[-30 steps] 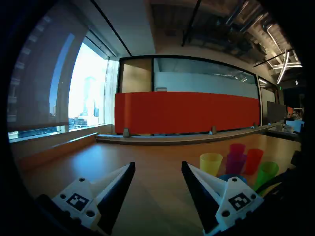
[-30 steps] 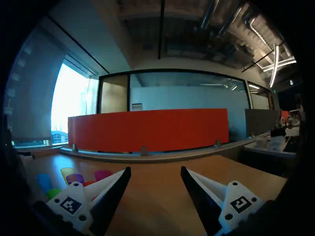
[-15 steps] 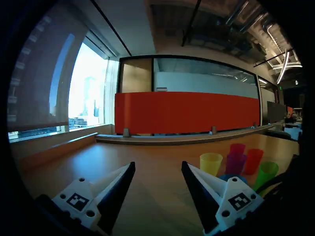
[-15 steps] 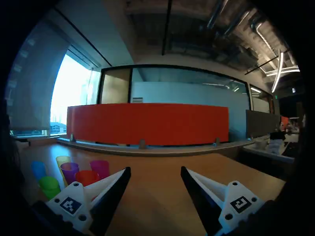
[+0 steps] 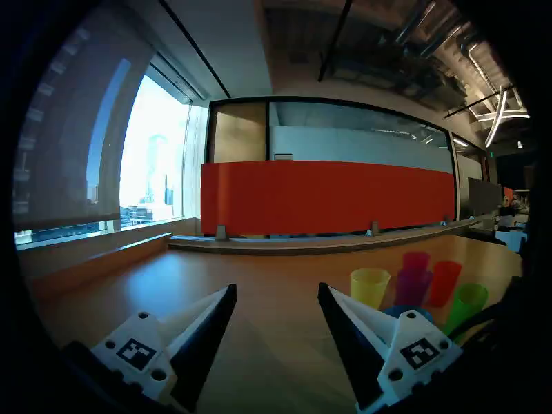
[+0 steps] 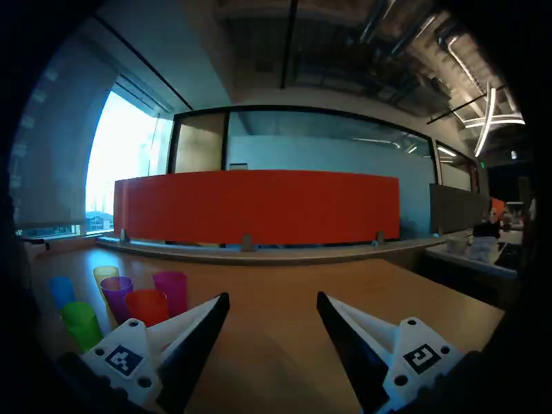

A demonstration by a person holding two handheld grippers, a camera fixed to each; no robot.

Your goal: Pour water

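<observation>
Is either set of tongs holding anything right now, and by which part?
Nothing is held. The left tongs and right tongs are both open and empty; the coloured cups stand apart on the table.

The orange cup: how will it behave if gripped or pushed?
The orange cup looks like thin translucent plastic, so it is probably light and may flex if squeezed hard. It stands taller than wide, so a high push could tip it. The purple cup stands close, so it might get bumped.
</observation>
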